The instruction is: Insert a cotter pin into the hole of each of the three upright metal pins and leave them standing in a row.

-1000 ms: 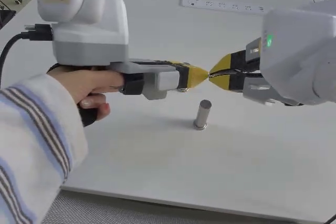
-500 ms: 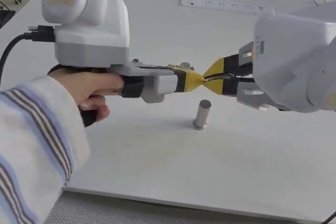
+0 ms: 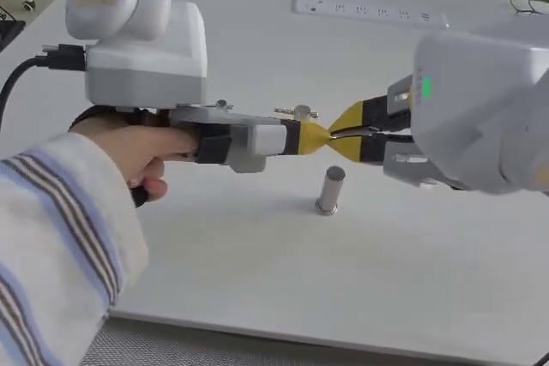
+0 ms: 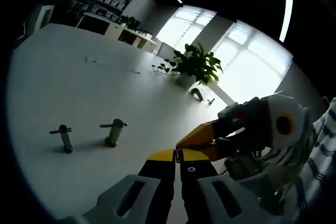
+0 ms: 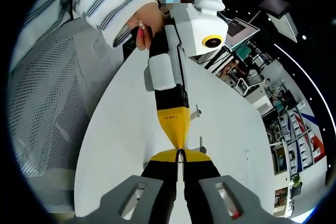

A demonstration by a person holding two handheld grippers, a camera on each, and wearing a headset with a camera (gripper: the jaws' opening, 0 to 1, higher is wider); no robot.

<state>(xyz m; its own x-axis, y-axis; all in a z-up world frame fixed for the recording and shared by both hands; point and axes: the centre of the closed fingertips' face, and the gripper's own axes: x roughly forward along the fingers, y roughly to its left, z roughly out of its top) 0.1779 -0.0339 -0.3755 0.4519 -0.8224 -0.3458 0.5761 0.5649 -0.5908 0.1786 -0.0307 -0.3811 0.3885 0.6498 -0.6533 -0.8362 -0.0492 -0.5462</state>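
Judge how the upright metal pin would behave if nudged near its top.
Tall on a small flared base, the metal pin would probably tip, not slide. Fallen, its round body would likely roll across the smooth table. It looks solid, so probably stiff.

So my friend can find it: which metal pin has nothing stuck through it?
On the white table, look under where the yellow fingers meet. The upright metal pin stands alone there, its top bare; the other two pins carry crosswise cotter pins.
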